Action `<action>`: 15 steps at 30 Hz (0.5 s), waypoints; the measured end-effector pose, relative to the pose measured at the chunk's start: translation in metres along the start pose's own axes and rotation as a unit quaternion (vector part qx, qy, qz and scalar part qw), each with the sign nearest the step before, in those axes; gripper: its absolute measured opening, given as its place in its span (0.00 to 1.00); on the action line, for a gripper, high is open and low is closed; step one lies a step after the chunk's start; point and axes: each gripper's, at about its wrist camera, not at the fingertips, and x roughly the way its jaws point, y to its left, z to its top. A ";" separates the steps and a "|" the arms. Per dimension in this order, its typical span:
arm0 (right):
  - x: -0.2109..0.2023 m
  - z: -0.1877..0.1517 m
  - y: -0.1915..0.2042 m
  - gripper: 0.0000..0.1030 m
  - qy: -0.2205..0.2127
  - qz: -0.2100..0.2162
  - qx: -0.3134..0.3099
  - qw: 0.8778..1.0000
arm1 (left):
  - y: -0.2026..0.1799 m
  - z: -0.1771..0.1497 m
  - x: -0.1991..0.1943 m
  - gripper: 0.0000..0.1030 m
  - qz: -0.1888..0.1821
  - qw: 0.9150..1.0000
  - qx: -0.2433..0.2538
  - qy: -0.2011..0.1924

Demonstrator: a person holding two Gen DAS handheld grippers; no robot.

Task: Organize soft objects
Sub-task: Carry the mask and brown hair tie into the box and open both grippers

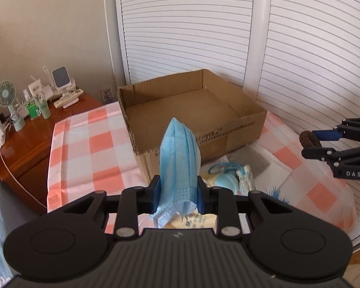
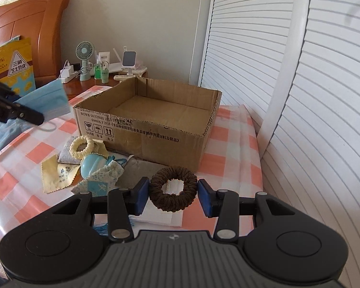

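Above the checked table, the left gripper (image 1: 178, 193) is clamping a mask (image 1: 178, 158) and the right gripper (image 2: 173, 193) is pinching a brown scrunchie (image 2: 172, 187); the box (image 2: 160, 129) is sitting empty, the pile (image 2: 91, 160) beside it awaiting sorting.

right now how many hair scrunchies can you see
2. A brown scrunchie sits between the right claw's fingers; a cream scrunchie lies in the pile beside the cardboard box. Others may be hidden.

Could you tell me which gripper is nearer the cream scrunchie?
Left, probably. The left gripper holds the face mask just up-left of the cream scrunchie; the right gripper, around the brown scrunchie, sits farther right.
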 end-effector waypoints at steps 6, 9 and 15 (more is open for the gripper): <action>0.003 0.013 0.002 0.47 -0.012 0.005 -0.002 1.000 | 0.008 0.059 0.026 0.26 0.015 0.999 0.029 -0.021; 0.005 0.017 0.002 0.47 -0.016 0.006 0.001 1.000 | 0.012 0.089 0.048 0.26 0.023 0.999 0.035 -0.026; 0.011 0.022 0.000 0.47 -0.017 0.005 0.013 1.000 | 0.021 0.131 0.102 0.27 0.036 0.999 0.029 -0.010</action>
